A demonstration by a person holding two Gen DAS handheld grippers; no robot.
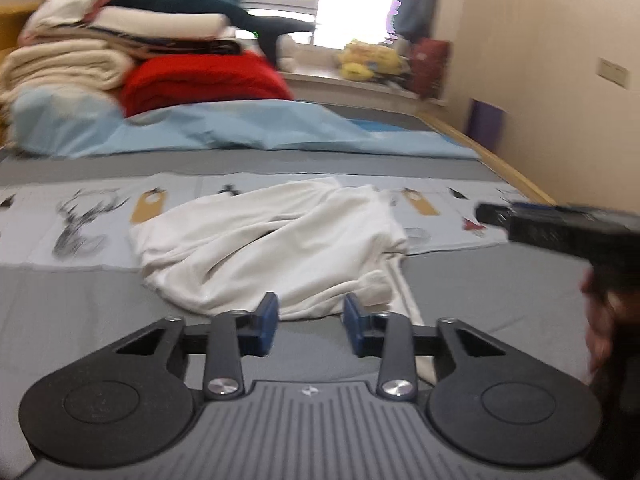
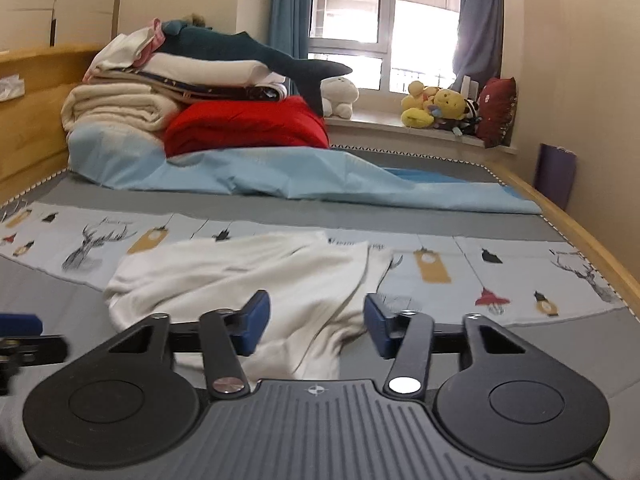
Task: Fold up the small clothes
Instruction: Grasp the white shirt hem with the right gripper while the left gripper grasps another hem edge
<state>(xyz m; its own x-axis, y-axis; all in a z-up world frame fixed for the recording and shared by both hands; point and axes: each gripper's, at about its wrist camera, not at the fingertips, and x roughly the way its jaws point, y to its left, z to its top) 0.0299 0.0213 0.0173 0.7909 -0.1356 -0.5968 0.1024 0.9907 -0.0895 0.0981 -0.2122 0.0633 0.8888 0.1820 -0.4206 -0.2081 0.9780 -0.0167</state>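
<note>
My left hand-held gripper (image 1: 310, 316) is right at the near edge of the white garment (image 1: 272, 240), and its blue pads are partly spread with nothing pinched between them. My right hand-held gripper (image 2: 316, 320) is the same: the pads stand apart, the cloth shows in the gap, but I cannot see them squeezing it. So I think I am at the very start, getting ready to grab. The white garment lies crumpled in a heap on the bed (image 2: 540, 360), partly on a printed cloth (image 2: 460, 276) with deer and little tags on it. Next I need to find two corners or a hem, pinch them, and pull the garment flat before any fold. Farther back lie a light blue sheet (image 2: 300, 176), a red blanket (image 2: 248, 124) and a tall stack of bedding (image 2: 120, 104).
</note>
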